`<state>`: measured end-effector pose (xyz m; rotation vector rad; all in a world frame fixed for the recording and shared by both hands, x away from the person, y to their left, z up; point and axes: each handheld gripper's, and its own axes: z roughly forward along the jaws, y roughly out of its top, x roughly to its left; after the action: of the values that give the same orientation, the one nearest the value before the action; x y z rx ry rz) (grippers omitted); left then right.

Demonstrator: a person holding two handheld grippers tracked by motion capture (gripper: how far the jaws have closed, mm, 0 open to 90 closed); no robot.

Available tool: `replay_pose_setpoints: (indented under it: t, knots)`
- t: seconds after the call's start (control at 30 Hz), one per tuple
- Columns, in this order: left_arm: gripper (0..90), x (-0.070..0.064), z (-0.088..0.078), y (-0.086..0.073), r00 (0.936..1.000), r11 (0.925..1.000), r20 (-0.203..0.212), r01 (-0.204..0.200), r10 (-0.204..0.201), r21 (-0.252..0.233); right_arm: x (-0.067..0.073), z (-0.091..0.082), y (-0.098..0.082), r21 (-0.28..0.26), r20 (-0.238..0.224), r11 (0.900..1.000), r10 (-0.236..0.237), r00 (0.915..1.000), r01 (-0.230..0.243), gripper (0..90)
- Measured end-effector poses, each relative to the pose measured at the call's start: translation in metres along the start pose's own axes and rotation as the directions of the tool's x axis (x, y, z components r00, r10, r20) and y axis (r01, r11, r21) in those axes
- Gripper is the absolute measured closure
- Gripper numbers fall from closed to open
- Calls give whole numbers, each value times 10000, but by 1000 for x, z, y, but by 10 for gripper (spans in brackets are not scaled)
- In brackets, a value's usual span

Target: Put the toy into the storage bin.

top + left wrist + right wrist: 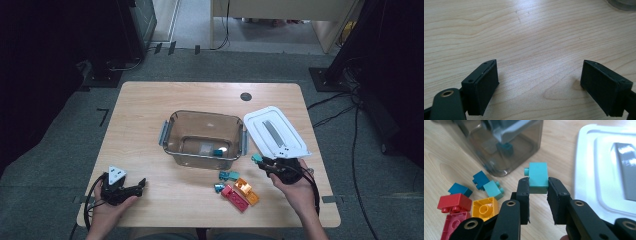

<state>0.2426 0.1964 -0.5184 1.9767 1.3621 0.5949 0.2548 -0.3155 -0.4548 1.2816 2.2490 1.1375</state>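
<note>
My right gripper (537, 186) is shut on a light teal brick (538, 177), held above the table between the clear brown bin (506, 147) and the white lid (604, 170). From above, that teal brick (257, 158) shows at the tip of the right gripper (264, 164), just off the bin's (172, 125) front right corner. A dark teal brick (218, 152) lies inside the bin. My left gripper (141, 184) rests at the front left of the table. Its jaws stand wide open in the left gripper view (540, 82), with bare wood between them.
A small heap of loose bricks lies in front of the bin: red (235, 198), orange-yellow (243, 186), teal (229, 175). The white lid (275, 132) lies flat to the bin's right. A dark round hole (245, 96) sits near the table's far edge.
</note>
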Motion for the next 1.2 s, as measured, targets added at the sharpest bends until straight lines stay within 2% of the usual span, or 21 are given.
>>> replay_pose_setpoints:
  t: [0.27,0.63,0.9,1.2]
  knots:
    - [146,0,0,0,10000,10000,0,5,-5,-4,-2,-18,25,-250,126,9994,-229,9997,232,734]
    - [146,0,0,0,10000,10000,2,10,-10,-2,6,-24,60,-557,-146,9969,-573,9982,564,734]
    - [146,0,0,0,10000,10000,-4,1,-1,-16,20,-14,86,-677,-495,9922,-1078,9929,1043,734]
    - [146,0,0,0,10000,10000,-6,2,-2,-25,40,13,106,-521,-973,9883,-1477,9842,1431,734]
